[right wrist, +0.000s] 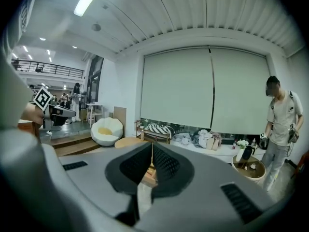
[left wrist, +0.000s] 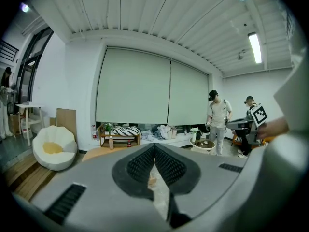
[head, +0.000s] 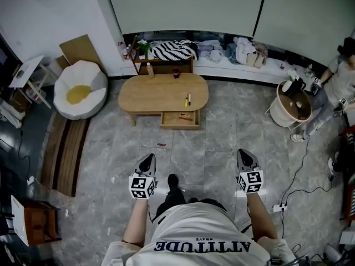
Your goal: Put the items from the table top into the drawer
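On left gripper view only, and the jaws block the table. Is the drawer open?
Observer: Yes. The head view shows the drawer pulled out from the front of the coffee table, with something orange inside.
Operator: Anything left on top?
Observer: A yellow pen-like item and a dark one, side by side near the right end.
Operator: Right gripper?
Observer: The right gripper is shut and empty, well short of the table.

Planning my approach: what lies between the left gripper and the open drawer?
Head view: grey floor, bare except one small reddish thing, separates left gripper from drawer.
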The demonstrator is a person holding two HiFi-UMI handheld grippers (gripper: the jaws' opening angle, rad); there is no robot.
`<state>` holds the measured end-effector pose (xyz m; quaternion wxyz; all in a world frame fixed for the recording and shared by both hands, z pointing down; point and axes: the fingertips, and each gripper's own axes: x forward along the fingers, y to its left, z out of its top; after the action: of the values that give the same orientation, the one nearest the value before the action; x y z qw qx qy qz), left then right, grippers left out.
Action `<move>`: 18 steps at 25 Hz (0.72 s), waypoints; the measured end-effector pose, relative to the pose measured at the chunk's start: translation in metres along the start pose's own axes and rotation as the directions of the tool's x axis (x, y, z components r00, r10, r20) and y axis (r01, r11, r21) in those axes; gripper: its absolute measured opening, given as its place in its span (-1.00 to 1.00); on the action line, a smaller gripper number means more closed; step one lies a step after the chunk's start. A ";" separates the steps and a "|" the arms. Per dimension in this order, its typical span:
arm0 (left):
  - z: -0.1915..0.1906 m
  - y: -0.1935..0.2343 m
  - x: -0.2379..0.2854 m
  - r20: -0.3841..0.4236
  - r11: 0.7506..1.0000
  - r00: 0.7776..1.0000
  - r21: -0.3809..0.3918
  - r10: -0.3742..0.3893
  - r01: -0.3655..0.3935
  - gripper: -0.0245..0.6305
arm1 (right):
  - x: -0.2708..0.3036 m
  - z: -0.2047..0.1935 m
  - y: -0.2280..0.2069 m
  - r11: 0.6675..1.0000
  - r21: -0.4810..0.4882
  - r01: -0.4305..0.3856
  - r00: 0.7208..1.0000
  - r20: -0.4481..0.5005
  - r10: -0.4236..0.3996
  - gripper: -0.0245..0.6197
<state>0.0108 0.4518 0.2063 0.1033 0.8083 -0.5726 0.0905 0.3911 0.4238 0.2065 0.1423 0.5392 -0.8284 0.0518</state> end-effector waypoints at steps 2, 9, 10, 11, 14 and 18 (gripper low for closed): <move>0.004 0.010 0.013 0.000 1.000 1.000 0.002 -0.009 0.009 -0.86 | 0.012 0.004 0.001 1.000 -0.002 0.004 1.000 -0.004 -0.004 -0.86; 0.019 0.052 0.057 -0.008 0.999 0.999 0.005 -0.047 0.047 -0.86 | 0.061 0.022 0.008 0.999 0.006 0.034 0.999 -0.019 -0.034 -0.86; 0.021 0.057 0.063 -0.009 0.999 0.999 0.005 -0.053 0.054 -0.86 | 0.067 0.024 0.010 0.999 0.004 0.037 0.999 -0.022 -0.037 -0.86; 0.023 0.063 0.070 -0.009 0.998 0.998 0.005 -0.061 0.061 -0.86 | 0.074 0.027 0.012 0.999 0.003 0.041 0.999 -0.025 -0.041 -0.86; 0.030 0.080 0.089 -0.015 0.996 0.996 0.013 -0.084 0.084 -0.86 | 0.094 0.036 0.016 0.998 0.003 0.056 0.998 -0.035 -0.056 -0.86; 0.036 0.108 0.113 -0.026 0.993 0.993 0.016 -0.113 0.113 -0.86 | 0.121 0.048 0.026 0.997 -0.001 0.075 0.996 -0.051 -0.075 -0.86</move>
<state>-0.0534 0.3045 0.2080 0.1080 0.8391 -0.5237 0.0995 0.3133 0.3167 0.1981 0.1651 0.5686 -0.8036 0.0605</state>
